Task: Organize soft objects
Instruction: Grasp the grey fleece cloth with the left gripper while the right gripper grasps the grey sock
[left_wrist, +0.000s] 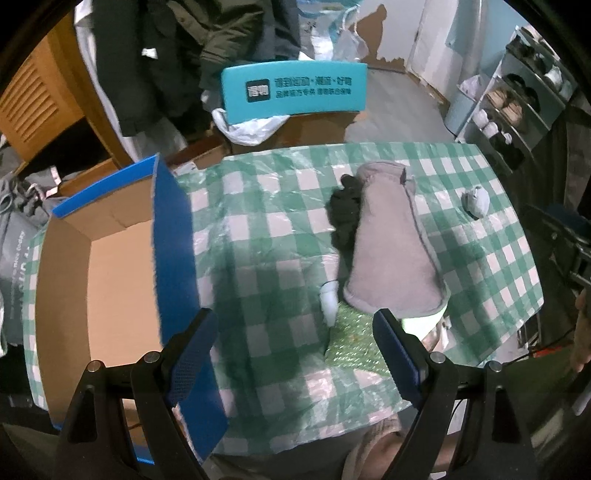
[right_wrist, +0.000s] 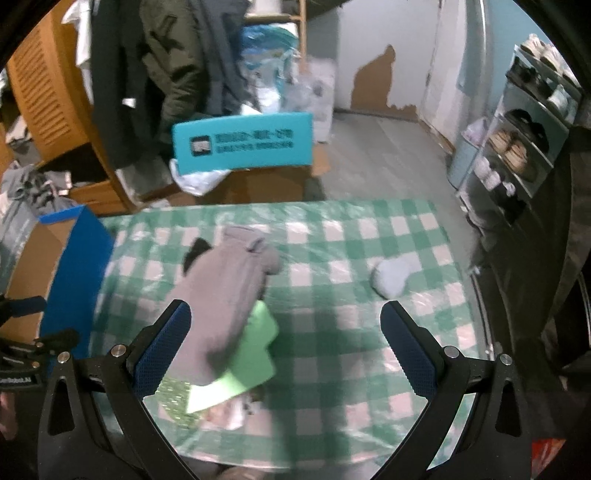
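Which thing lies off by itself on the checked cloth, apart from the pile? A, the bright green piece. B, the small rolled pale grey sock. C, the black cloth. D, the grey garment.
B: the pale grey sock sits alone on the checked tablecloth, while the grey garment, black cloth and green piece overlap in one pile.

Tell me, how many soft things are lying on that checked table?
4 at least: a grey fleece piece mid-table, a black cloth at its left, a light-green cloth under its near end, a balled grey sock far right. More may be hidden.
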